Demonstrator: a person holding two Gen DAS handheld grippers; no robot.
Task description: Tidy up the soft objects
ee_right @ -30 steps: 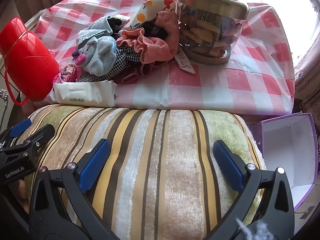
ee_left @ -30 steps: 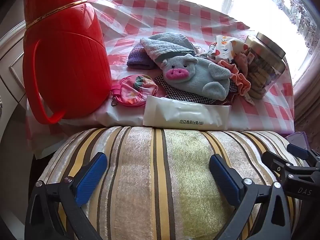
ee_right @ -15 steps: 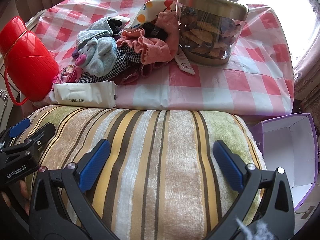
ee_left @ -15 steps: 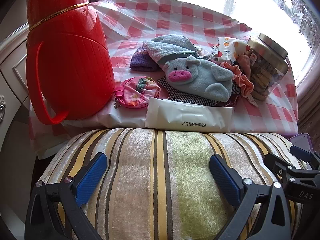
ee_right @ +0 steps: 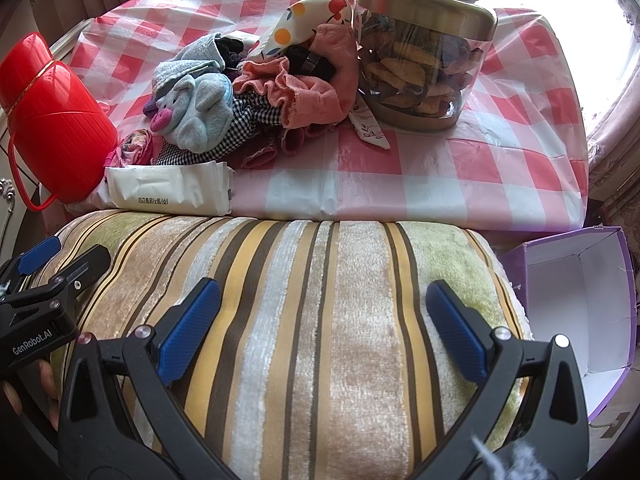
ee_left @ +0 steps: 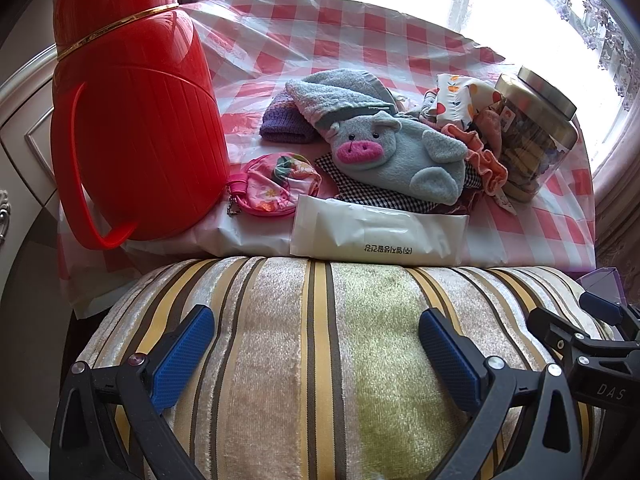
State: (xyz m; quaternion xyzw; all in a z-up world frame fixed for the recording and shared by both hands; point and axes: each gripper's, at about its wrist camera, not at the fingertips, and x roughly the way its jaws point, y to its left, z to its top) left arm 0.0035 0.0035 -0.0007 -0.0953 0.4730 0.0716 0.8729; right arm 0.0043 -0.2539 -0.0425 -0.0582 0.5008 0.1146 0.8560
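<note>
A table (ee_right: 400, 168) in glossy red-and-white check plastic stands by a bright window. At 12 o'clock, fleece and terry cloths (ee_left: 396, 152) lie heaped between a ribbed red jug (ee_left: 132, 132) and a glass jar (ee_right: 420, 64). Both the left gripper (ee_left: 316, 344) and right gripper (ee_right: 322, 318) spread wide-open jaws over a striped velvet cushion (ee_left: 320, 340), its near end cut off.
</note>
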